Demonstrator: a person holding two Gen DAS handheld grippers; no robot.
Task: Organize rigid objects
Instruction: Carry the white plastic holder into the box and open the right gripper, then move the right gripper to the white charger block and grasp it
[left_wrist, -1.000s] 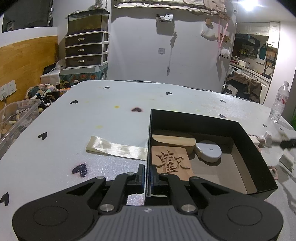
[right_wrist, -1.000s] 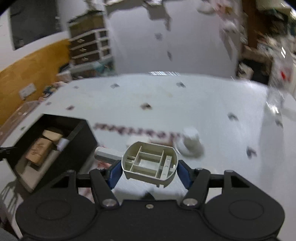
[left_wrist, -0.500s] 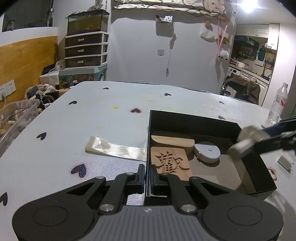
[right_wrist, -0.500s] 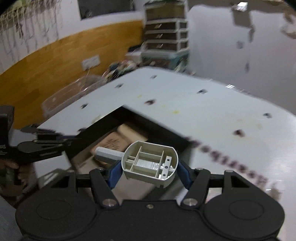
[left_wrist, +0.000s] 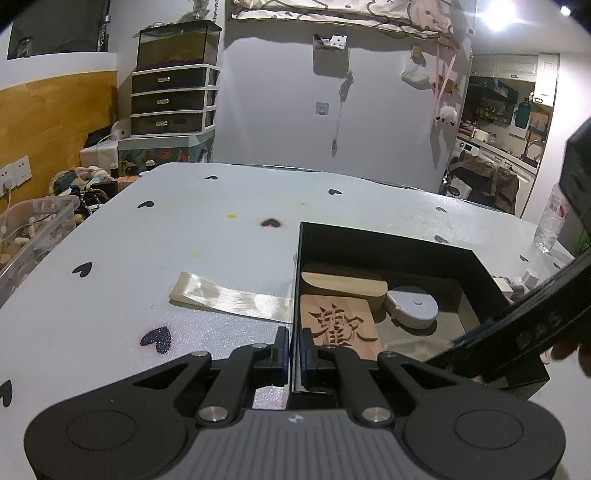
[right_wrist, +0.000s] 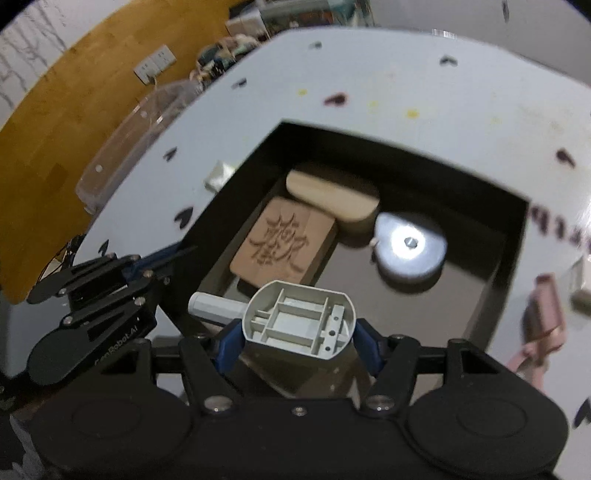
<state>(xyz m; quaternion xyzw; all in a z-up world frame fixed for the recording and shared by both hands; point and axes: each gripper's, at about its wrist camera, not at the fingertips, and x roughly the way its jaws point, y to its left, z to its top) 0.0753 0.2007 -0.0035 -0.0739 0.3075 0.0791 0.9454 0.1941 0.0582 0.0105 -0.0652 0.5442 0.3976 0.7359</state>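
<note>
A black open box (left_wrist: 388, 242) (right_wrist: 406, 158) sits on the white table. In it lie a carved wooden block (left_wrist: 338, 325) (right_wrist: 282, 240), a pale wooden piece (left_wrist: 343, 284) (right_wrist: 332, 195) and a grey-white round tape measure (left_wrist: 412, 306) (right_wrist: 408, 245). My left gripper (left_wrist: 294, 350) is shut on the box's near-left wall. My right gripper (right_wrist: 297, 328) is shut on a grey ribbed plastic part (right_wrist: 297, 321) and holds it above the box's near side. The right gripper's body (left_wrist: 517, 325) crosses the left wrist view over the box.
A shiny folded strip (left_wrist: 231, 295) lies on the table left of the box. A clear plastic bin (left_wrist: 29, 232) stands off the left edge. A water bottle (left_wrist: 550, 221) and small pink and white items (right_wrist: 543, 314) are at the right.
My right gripper has swung left with the grey part, from beside the box to above its inside, now tilted downward. The left gripper and the box have stayed still.
</note>
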